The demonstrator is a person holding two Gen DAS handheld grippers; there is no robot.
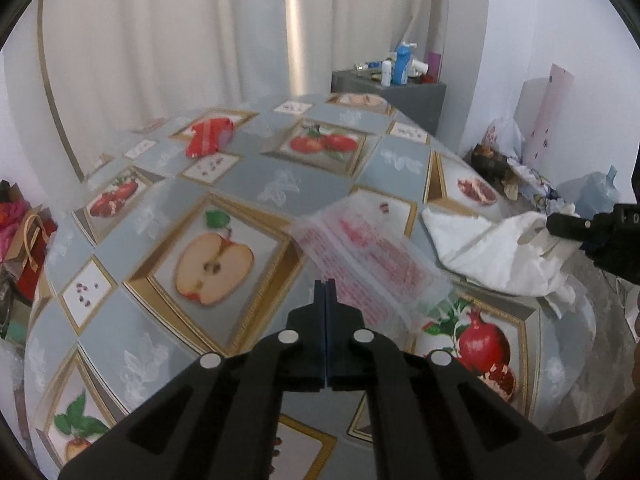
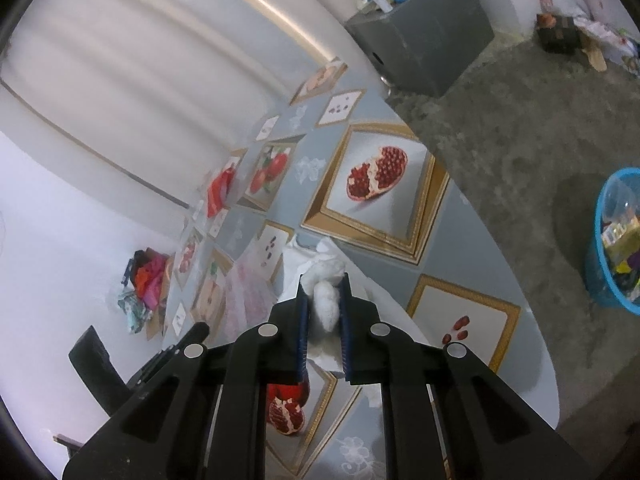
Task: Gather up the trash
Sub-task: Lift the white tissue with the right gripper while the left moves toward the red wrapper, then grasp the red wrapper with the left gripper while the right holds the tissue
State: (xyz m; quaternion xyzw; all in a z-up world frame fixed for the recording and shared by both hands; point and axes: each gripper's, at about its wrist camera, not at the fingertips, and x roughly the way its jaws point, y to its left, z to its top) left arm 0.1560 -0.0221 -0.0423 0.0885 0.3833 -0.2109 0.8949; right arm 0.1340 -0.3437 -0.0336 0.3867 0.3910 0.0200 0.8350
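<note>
The right gripper (image 2: 324,300) pinches a white tissue wad (image 2: 326,306) near the table's right edge (image 2: 500,248). The left gripper (image 1: 325,292), jaws pressed together and empty, hovers beside a clear wrapper (image 1: 360,252). A red wrapper (image 1: 208,136) waits far left; the blue basket (image 2: 600,256) sits on open floor.

I can read nothing here: the clear wrapper (image 1: 360,256) near my left gripper (image 1: 325,285) carries red print (lines of it, all blurred), and the far bottles' (image 1: 401,65) labels are too small.
</note>
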